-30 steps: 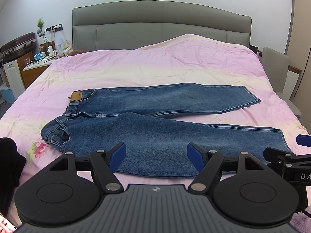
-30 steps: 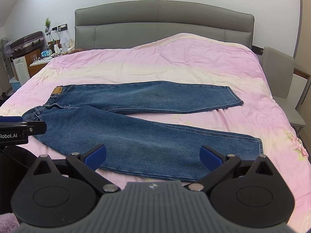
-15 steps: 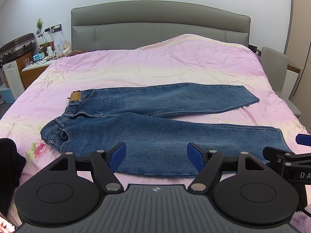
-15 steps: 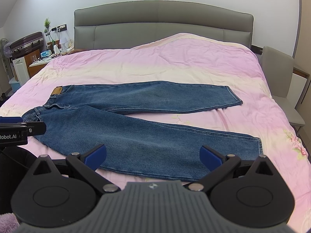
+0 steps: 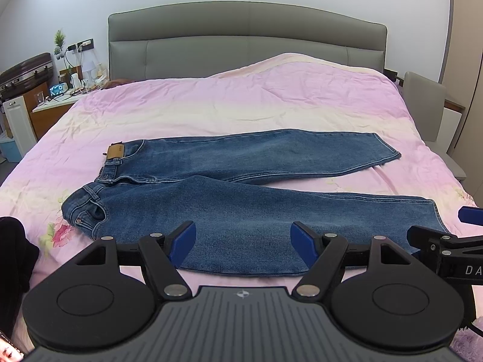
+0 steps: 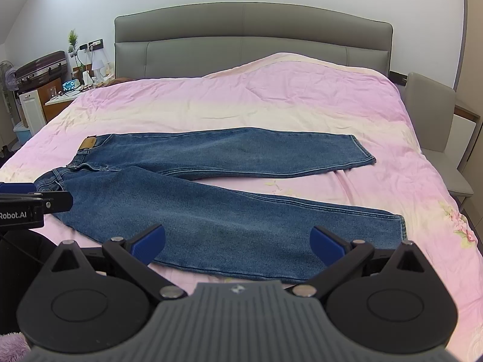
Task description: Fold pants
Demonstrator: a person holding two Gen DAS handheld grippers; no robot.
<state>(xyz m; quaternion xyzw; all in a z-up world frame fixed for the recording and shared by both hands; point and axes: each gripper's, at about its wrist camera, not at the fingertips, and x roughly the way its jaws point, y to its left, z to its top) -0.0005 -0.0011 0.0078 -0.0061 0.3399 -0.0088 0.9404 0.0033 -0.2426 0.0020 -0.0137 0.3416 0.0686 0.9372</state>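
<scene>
The bed with its pink duvet takes up nearly everything, and the jeans lie flat across its near half – waistband toward the left edge, legs splayed out toward the right, so probably spread ready for a first fold. Left gripper and right gripper both hang over the near edge with fingers wide apart, holding nothing yet. The near leg's bottom edge is partly hidden behind the grippers – can't make out that bedside clutter either.
</scene>
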